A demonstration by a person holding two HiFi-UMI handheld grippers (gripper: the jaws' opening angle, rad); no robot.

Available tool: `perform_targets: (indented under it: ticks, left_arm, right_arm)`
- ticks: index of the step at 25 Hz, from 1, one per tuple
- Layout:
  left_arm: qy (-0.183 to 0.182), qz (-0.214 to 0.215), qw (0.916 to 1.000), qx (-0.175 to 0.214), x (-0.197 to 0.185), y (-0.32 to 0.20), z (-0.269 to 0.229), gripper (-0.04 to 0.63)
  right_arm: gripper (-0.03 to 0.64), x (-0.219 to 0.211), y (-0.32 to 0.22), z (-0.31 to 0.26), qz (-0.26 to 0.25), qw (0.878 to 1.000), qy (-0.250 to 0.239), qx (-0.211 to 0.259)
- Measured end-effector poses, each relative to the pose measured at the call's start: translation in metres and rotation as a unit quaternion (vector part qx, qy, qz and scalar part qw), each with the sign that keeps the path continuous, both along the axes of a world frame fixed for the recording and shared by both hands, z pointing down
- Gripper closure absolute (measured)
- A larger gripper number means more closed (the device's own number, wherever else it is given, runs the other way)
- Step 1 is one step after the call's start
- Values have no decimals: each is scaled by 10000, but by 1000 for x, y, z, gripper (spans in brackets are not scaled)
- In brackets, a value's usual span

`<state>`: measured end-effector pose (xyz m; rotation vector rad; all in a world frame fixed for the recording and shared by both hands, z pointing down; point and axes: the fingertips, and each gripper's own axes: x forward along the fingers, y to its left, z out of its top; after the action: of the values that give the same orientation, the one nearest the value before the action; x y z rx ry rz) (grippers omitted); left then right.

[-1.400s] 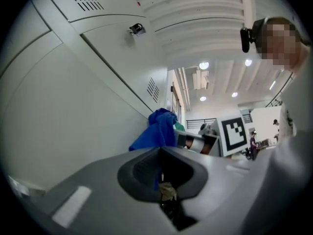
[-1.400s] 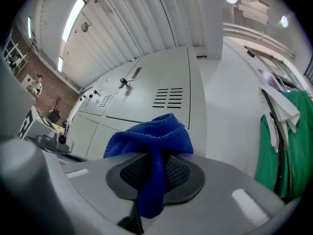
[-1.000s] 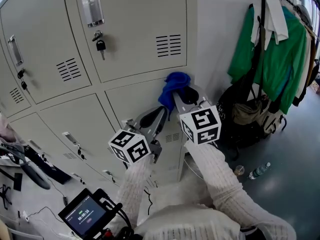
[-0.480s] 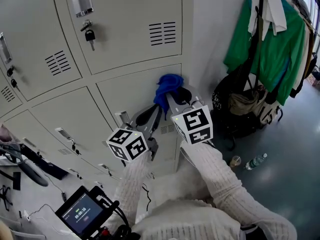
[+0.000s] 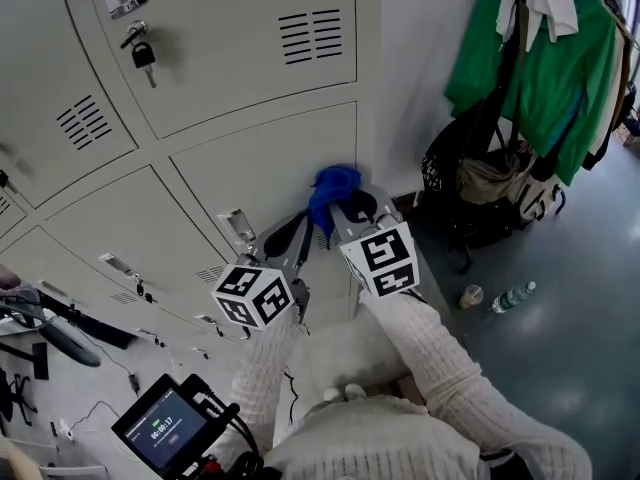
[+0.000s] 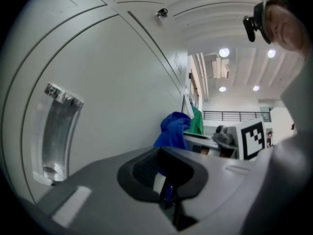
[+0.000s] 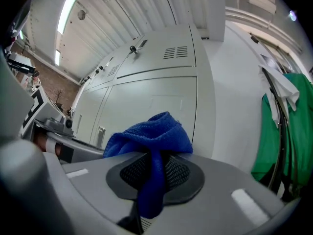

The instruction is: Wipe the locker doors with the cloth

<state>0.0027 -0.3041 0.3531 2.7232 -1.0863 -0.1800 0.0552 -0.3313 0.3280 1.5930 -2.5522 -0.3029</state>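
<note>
A blue cloth is bunched between the jaws of my right gripper, which is shut on it. The cloth presses against the lower grey locker door near its right edge. The right gripper view shows the cloth folded over the dark pads, with the locker door just behind. My left gripper hangs to the left and slightly lower, its jaws together with nothing held. In the left gripper view, that gripper faces the door beside the recessed handle, with the cloth beyond.
A padlock hangs on the upper door. Green jackets hang on a rack at the right over dark bags. On the floor lie a bottle and a cup. A small screen sits at the lower left.
Both grippers and the cloth have slid downward on the lockers, from the seam under the upper door onto the lower door. The right gripper's hold on the cloth is unchanged.
</note>
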Motion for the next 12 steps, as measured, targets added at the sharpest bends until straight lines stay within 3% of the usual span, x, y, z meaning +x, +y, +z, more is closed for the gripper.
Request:
perform_targets:
  ticks: [12]
  left_arm:
    - [-229,265,9919,-1223,-2,19,104,589]
  right_arm:
    - [563,-6,-1,88,61,9969,-1,-788]
